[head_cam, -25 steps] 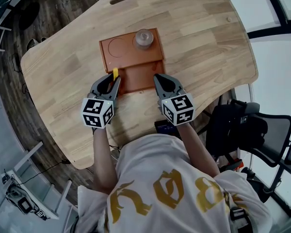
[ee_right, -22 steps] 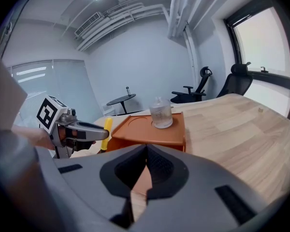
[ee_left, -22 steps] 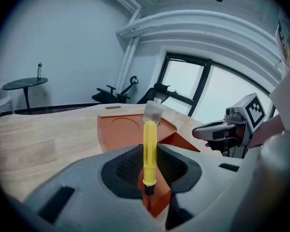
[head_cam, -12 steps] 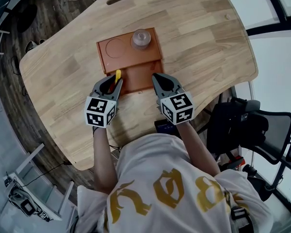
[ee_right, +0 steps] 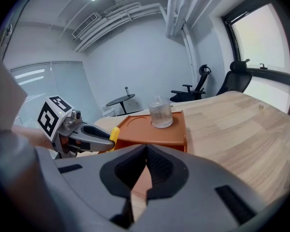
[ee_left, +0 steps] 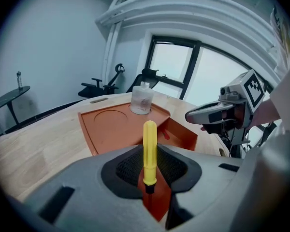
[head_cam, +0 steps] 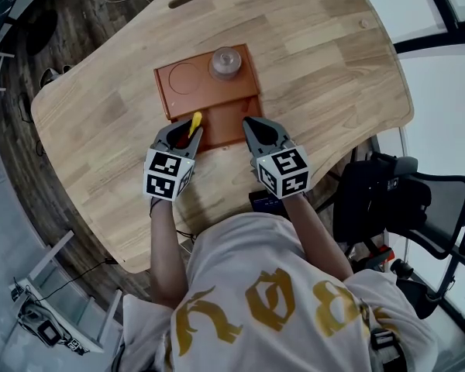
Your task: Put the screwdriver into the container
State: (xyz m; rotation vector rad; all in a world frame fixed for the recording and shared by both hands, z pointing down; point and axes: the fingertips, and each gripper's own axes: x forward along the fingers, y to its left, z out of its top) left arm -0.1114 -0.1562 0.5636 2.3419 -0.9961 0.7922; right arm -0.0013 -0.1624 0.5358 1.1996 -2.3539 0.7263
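Observation:
A screwdriver [head_cam: 194,122] with a yellow handle [ee_left: 150,146] stands up between the jaws of my left gripper [head_cam: 184,129], which is shut on it just below the handle. It hangs over the near left corner of the orange container [head_cam: 205,98], at the edge of its sunken front compartment [head_cam: 226,119]. My right gripper [head_cam: 253,124] is at the compartment's near right corner, jaws shut with nothing in them [ee_right: 146,148]. In the left gripper view the right gripper [ee_left: 203,115] shows at the right.
A clear bottle [head_cam: 225,62] stands on the raised back part of the container, beside a round recess [head_cam: 184,77]. The wooden table [head_cam: 325,60] spreads wide around it. A black office chair [head_cam: 407,208] is to the right of the person.
My left gripper has carried the screwdriver right and a little forward, from beside the container to over its near left corner. The right gripper has hardly moved.

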